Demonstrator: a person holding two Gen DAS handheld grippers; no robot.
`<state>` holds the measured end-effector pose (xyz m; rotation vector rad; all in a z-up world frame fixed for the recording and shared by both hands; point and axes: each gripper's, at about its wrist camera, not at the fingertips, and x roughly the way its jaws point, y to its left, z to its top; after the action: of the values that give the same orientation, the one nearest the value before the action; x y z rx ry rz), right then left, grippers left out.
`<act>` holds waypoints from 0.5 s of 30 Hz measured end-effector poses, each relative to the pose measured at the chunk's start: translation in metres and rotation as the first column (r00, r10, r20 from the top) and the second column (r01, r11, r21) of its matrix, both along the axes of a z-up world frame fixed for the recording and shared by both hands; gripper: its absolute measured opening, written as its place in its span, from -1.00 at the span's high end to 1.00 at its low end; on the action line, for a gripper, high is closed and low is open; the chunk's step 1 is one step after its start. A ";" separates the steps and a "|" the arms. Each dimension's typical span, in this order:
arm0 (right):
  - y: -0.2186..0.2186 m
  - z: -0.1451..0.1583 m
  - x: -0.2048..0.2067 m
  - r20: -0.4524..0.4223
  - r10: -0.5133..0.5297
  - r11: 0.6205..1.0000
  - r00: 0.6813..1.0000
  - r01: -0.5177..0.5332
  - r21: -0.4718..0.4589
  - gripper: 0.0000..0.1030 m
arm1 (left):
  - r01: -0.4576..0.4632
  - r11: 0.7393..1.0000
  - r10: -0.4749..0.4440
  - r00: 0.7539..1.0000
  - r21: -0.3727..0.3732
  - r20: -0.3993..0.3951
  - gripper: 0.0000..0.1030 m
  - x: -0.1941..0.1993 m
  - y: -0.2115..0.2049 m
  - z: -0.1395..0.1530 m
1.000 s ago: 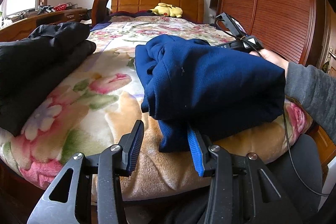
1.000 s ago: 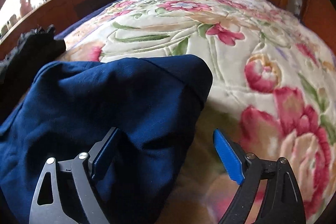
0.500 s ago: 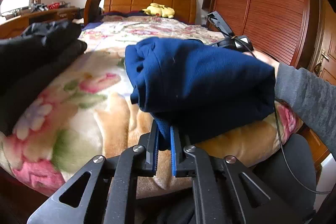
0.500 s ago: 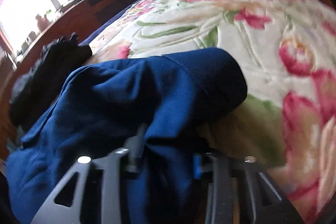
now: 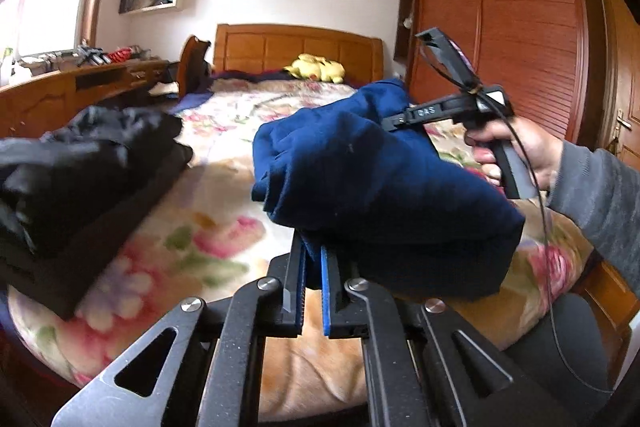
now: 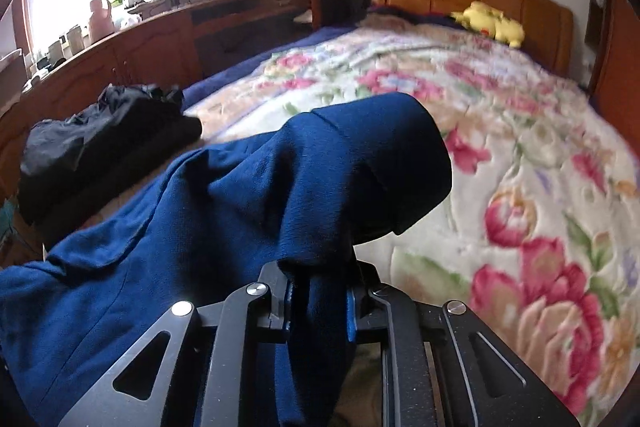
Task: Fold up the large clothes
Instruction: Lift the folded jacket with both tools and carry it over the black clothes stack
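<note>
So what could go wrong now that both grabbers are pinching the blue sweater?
1. The left gripper pinches only a thin edge of the folded dark blue fleece garment, so it could slip out.
2. The right gripper, closing on a thicker bunch, may let the loose layers sag and undo the fold.
3. Swinging left, the bundle could bump the pile of folded black clothes on the floral bedspread.

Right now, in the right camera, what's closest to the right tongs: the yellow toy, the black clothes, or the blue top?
1. Blue top, pinched in the closing right tongs.
2. Black clothes, left bed edge.
3. Yellow toy, far by the headboard.
</note>
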<state>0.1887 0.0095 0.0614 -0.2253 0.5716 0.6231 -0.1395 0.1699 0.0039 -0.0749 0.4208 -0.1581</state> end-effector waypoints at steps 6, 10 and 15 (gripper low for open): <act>0.033 0.035 -0.013 0.083 0.023 0.999 0.996 -0.020 -0.035 0.69 | -0.043 0.999 0.043 0.997 -0.005 0.069 0.88 0.008 0.041 0.036; 0.063 0.067 -0.020 0.140 0.060 0.997 0.988 -0.054 -0.049 0.69 | -0.115 0.993 0.114 0.986 0.007 0.120 0.88 0.014 0.085 0.070; 0.114 0.096 -0.026 0.189 0.106 0.994 0.976 -0.100 -0.040 0.69 | -0.221 0.974 0.210 0.962 0.044 0.176 0.88 0.015 0.141 0.101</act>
<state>0.1626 0.1239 0.1575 -0.3409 0.3860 0.6849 -0.1241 0.3112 0.1049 -0.0442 0.2443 0.0635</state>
